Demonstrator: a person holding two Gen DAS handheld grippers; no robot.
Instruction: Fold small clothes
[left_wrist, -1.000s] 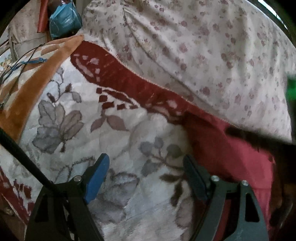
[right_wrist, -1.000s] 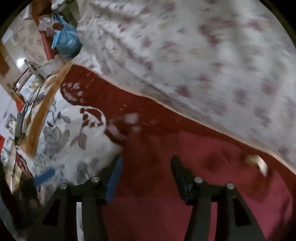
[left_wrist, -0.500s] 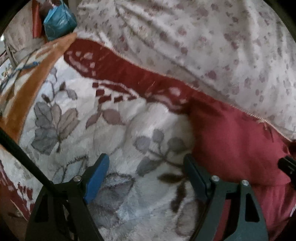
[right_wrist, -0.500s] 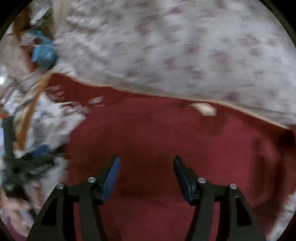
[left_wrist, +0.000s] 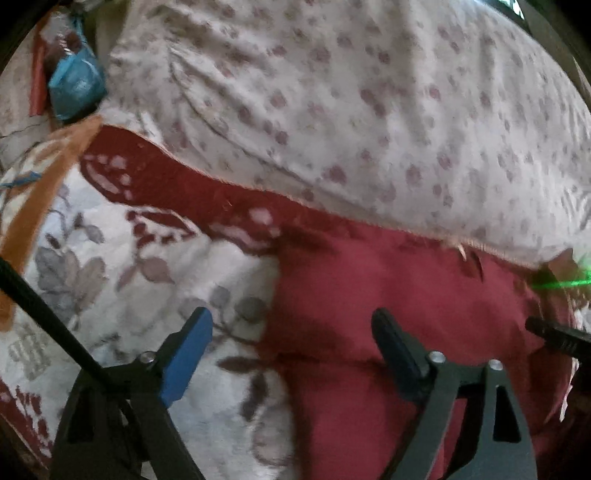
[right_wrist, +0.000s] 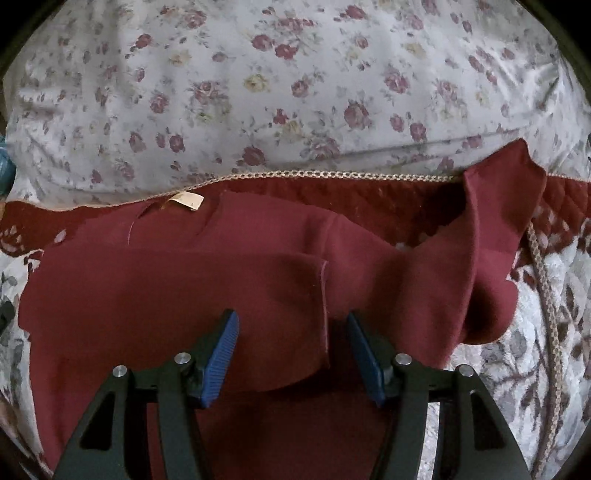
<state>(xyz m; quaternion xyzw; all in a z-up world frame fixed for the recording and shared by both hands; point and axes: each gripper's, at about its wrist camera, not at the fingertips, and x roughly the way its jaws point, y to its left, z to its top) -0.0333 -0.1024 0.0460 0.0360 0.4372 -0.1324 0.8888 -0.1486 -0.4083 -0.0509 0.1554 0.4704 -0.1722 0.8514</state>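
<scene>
A dark red garment (right_wrist: 177, 295) lies on a floral blanket (right_wrist: 535, 354). A pale label (right_wrist: 186, 201) shows at its neck, a sleeve (right_wrist: 491, 236) sticks out to the right, and a folded flap edge (right_wrist: 323, 295) runs between my right fingers. My right gripper (right_wrist: 291, 332) is open and empty, low over that flap. In the left wrist view the garment (left_wrist: 406, 295) fills the lower right. My left gripper (left_wrist: 291, 332) is open and empty above the garment's left edge; its blue finger is over the blanket (left_wrist: 129, 280), its dark finger over red cloth.
A white pillow with small red flowers (right_wrist: 295, 81) lies behind the garment, also in the left wrist view (left_wrist: 351, 103). A blue bag (left_wrist: 75, 86) sits far left. An orange blanket border (left_wrist: 37, 206) runs at the left. The right gripper's tip (left_wrist: 557, 338) shows at the right edge.
Both grippers have moved right. The left now straddles the garment's left edge. The right has swung from the garment's left part to its folded flap; the sleeve and label came into view.
</scene>
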